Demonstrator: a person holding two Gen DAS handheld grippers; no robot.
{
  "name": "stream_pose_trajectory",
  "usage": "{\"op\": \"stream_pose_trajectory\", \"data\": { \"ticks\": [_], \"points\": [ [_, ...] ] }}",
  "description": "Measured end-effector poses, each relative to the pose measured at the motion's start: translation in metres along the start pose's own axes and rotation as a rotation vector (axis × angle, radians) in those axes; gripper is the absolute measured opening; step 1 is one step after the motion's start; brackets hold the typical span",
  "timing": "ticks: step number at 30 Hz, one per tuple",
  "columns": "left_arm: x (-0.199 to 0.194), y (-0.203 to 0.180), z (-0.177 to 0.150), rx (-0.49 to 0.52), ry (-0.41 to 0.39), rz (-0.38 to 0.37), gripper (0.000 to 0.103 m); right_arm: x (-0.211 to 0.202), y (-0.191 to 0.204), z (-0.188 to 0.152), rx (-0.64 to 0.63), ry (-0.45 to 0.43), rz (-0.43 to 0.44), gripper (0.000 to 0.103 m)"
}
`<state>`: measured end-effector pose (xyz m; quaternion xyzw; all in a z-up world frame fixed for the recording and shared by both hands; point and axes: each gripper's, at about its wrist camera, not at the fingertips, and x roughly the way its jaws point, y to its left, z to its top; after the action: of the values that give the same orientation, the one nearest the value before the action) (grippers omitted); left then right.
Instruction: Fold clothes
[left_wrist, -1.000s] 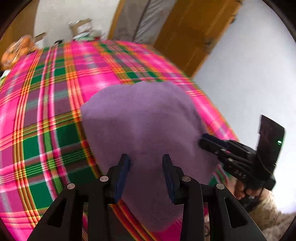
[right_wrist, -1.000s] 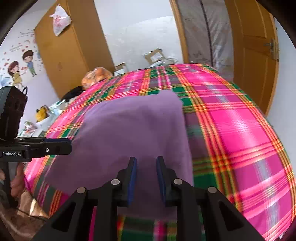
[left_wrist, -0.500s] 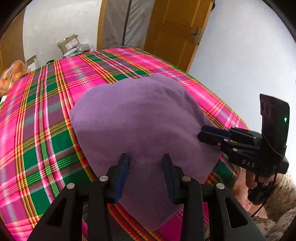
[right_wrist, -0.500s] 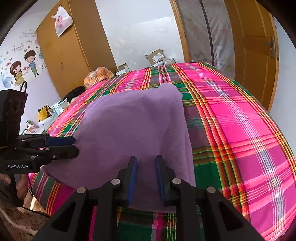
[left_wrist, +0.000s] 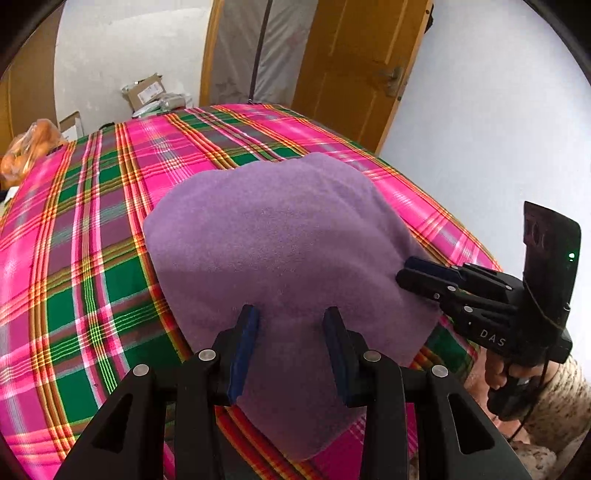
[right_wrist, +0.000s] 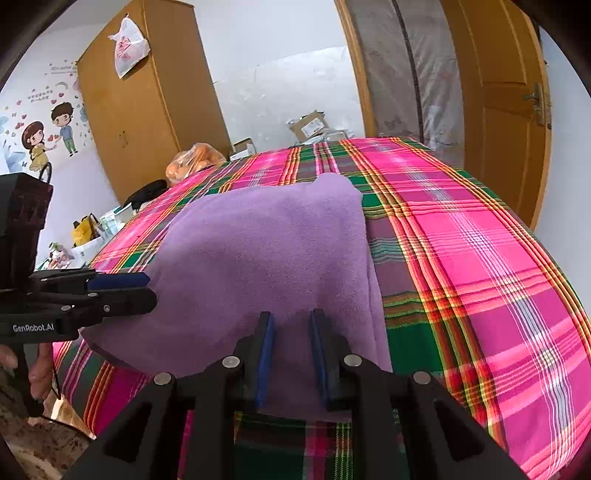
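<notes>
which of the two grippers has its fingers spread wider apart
The left gripper: a wide gap of purple cloth shows between its blue pads. The right gripper has a clearly narrower gap.

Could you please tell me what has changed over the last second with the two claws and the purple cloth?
The left claw swung its view rightward, so the purple cloth sits more centrally. The right claw barely moved. Both remain open over the cloth's near edge, gripping nothing. The cloth remains flat on the plaid bedspread.
</notes>
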<state>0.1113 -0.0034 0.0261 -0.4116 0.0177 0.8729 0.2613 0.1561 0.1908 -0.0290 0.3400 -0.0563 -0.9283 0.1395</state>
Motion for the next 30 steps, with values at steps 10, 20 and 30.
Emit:
{"op": "stream_pose_trajectory", "data": {
  "ticks": [10,20,30],
  "points": [
    [-0.018,0.005,-0.019,-0.058,0.007,-0.008,0.038,-0.017,0.008,-0.014,-0.009,0.010,-0.052,0.020],
    [-0.018,0.012,-0.028,-0.065,-0.020,-0.036,0.038,-0.015,0.010,-0.017,-0.019,0.004,-0.058,0.020],
    [-0.020,0.057,-0.014,-0.278,0.056,-0.190,0.038,-0.019,0.004,0.017,-0.037,0.067,-0.048,0.021]
  ]
}}
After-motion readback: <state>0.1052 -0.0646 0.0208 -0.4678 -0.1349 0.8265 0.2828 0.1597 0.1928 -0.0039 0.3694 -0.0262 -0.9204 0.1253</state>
